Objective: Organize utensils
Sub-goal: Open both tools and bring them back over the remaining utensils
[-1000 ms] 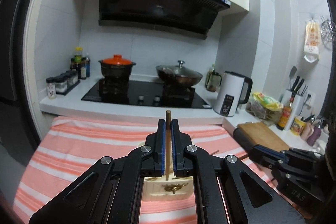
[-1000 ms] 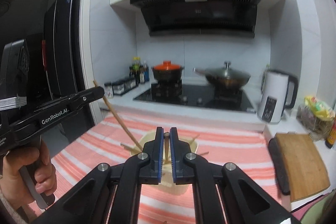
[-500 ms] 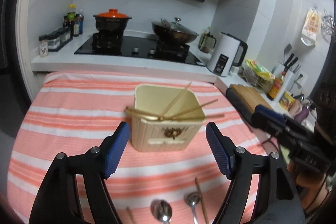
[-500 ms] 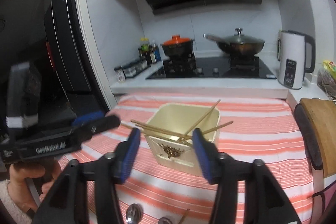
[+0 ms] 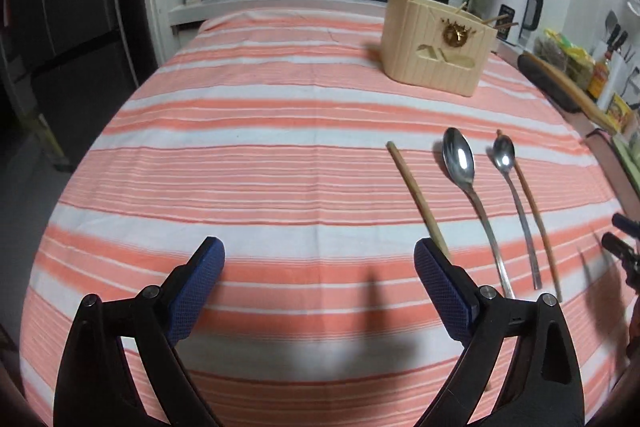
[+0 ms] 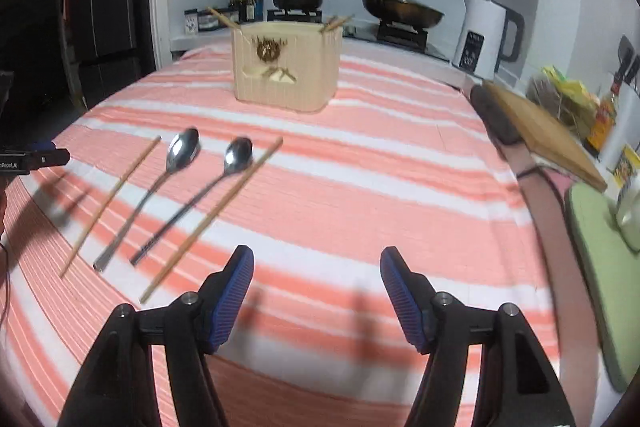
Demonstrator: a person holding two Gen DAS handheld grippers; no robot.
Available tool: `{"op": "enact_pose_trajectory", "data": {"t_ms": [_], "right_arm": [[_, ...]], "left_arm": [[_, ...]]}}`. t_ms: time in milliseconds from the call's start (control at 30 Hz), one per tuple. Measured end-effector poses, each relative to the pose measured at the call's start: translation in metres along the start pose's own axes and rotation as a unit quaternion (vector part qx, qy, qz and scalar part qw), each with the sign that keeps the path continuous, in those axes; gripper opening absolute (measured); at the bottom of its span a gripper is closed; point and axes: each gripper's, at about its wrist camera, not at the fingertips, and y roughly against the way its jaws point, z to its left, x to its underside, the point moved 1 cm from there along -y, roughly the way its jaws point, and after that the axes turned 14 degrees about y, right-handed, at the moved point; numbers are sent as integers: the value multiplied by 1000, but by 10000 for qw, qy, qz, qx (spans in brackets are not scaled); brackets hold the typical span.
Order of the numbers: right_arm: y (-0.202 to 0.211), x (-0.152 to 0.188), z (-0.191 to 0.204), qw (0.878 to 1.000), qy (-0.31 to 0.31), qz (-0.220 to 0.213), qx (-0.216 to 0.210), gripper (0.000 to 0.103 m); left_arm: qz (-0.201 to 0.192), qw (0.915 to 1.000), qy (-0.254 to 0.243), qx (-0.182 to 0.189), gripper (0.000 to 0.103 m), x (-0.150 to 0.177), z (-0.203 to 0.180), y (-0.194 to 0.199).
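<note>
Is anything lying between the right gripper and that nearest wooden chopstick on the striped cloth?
Nothing visible: only bare cloth lies between the open right gripper and the nearest wooden chopstick.

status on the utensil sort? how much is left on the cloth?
Done: several chopsticks stand in the beige holder. In hand: nothing; the left gripper and right gripper are both open. Left: two spoons and two loose chopsticks on the striped cloth.
</note>
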Motion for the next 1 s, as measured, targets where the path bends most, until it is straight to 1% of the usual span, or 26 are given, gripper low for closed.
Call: {"op": "enact_pose_trajectory", "data": {"t_ms": [33,133,233,300,433,633,800,1000], "right_arm": [[-1,6,0,9999,-127,59,-16,67],[-1,23,1,9993,-327,181,-6,67],[-3,31,5,9989,-359,295,-78,67],[-1,34,6,9990,-353,255,-39,67],[-4,34,5,9985,-415,346,64,67],[-7,36,1,9971,-539,481,228,67],[-10,35,3,9969,-497,554,237,67],[-9,35,4,9971,-456,551,257,67]], "left_arm": [[-23,10000,-58,65,96,3,-2,-3],[175,9996,-138,-185,96,10,-3,-17],[284,9994,-18,-213,96,21,6,-24],[420,9989,79,-207,96,24,12,-27],[436,9984,333,-102,99,20,21,-27],[453,9985,242,-209,100,21,16,-30],[433,9985,303,-150,101,21,20,-28],[418,9986,261,-193,101,22,17,-29]]}}
